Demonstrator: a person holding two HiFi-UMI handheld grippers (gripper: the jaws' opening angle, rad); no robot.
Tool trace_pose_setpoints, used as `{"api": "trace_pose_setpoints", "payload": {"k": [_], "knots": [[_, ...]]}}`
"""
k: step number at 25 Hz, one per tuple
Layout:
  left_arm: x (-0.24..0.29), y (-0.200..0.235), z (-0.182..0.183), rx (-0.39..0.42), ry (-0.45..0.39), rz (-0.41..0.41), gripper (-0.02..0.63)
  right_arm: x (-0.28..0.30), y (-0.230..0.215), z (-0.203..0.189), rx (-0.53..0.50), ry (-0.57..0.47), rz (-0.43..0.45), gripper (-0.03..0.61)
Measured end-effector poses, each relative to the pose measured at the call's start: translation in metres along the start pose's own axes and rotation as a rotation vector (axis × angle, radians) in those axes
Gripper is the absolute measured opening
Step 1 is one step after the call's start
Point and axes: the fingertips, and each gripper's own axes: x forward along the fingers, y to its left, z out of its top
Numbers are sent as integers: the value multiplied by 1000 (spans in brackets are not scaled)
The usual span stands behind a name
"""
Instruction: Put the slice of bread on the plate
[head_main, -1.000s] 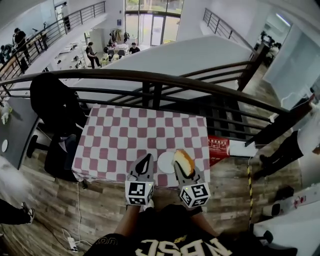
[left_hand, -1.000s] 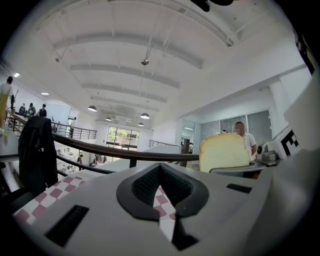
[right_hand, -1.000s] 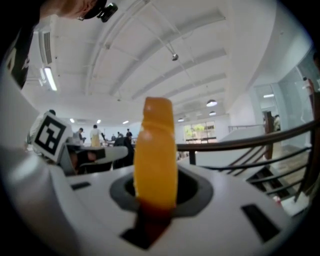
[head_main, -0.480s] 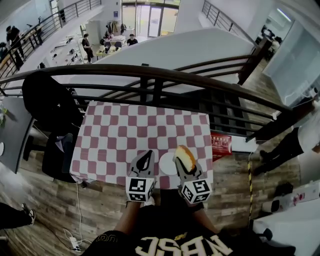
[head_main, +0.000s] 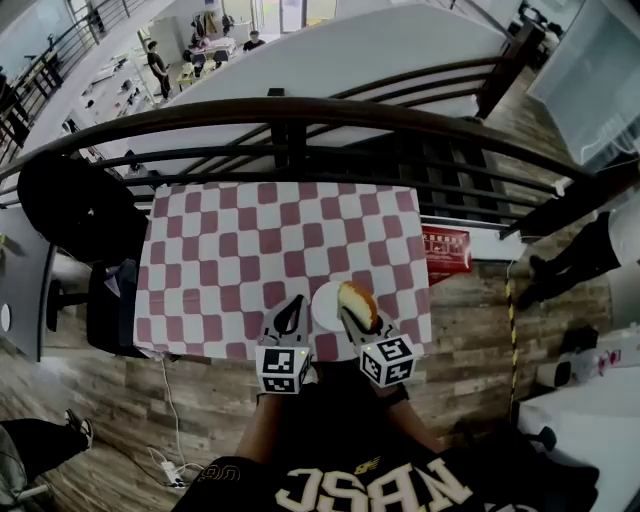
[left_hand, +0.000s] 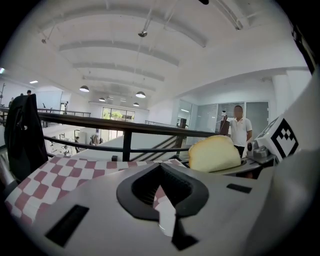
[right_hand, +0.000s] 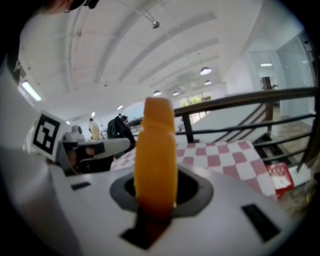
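Right tongs: your right tongs (head_main: 352, 318) are clamped on the slice of bread (head_main: 357, 303), the jaws only as far apart as the slice is thick. In the right gripper view the slice (right_hand: 156, 150) stands on edge, its golden crust towards the camera, and fills the gap between the jaws of the tongs (right_hand: 156, 195).

Left tongs: your left tongs (head_main: 292, 310) are closed down to a thin slit and hold nothing. The left gripper view shows only checked cloth and a strip of white through that slit (left_hand: 161, 192).

Slice of bread: it is in your right tongs, over the right part of the plate (head_main: 322, 305). You cannot tell from any view whether it touches the plate. From the left gripper view it shows pale and rounded, just to the right (left_hand: 214, 154).

Plate: white and round, near the front edge of the table (head_main: 250, 250), with your left tongs' tips just beside it.

Table: covered in a red and white checked cloth, with a dark railing (head_main: 300, 115) along its far side.

Since a second ago: both of your tongs have come down closer to the table. The slice has moved from the plate's right rim further over the plate. Your grip on it is unchanged and the left tongs stay shut and empty.
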Motion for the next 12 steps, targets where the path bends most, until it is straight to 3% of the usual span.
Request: {"api": "trace_pose_setpoints", "payload": {"k": [6,12], "knots": [[22,2,-38,-68,84,2,18,22,-10,-55,175,123,49,98],[31,16,-63,-79,147,49,18,56,-18,-98,252,250,96,98]]}}
